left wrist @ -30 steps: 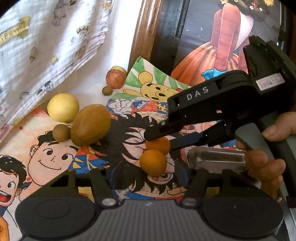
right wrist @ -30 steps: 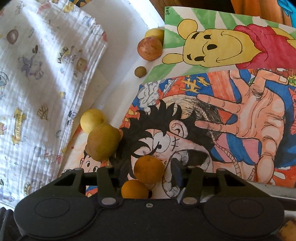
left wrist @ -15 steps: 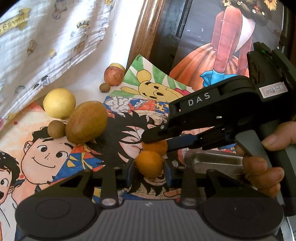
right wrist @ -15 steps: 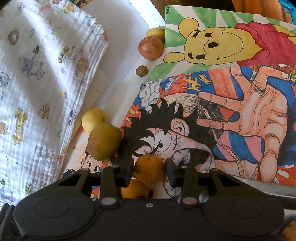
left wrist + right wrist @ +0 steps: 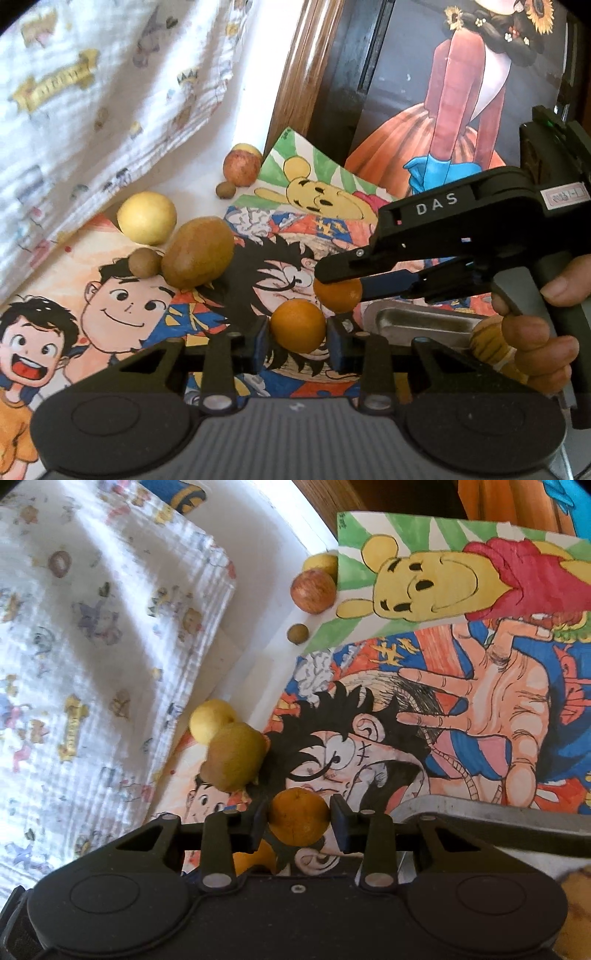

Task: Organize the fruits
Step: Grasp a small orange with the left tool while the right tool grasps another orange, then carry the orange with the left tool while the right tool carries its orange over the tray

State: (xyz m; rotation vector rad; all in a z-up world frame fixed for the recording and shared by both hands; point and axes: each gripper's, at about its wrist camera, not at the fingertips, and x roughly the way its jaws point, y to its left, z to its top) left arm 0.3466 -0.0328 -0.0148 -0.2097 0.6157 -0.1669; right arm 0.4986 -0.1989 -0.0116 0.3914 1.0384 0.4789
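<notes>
Step in hand: grasping. The left gripper [image 5: 297, 334] jaws close on the near orange [image 5: 297, 325]; the right gripper [image 5: 299, 821] jaws close on the far orange [image 5: 298, 816], both low over the drawings [image 5: 461, 738]. Next: lift both clear.

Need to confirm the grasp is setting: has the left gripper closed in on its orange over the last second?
Yes. The left gripper has narrowed: its fingers, earlier apart, now press the near orange, which sits unmoved on the cartoon drawing.

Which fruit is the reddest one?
The apple at the far end, beside the bear drawing. It is reddish; the other fruits are yellow, brown or orange.
</notes>
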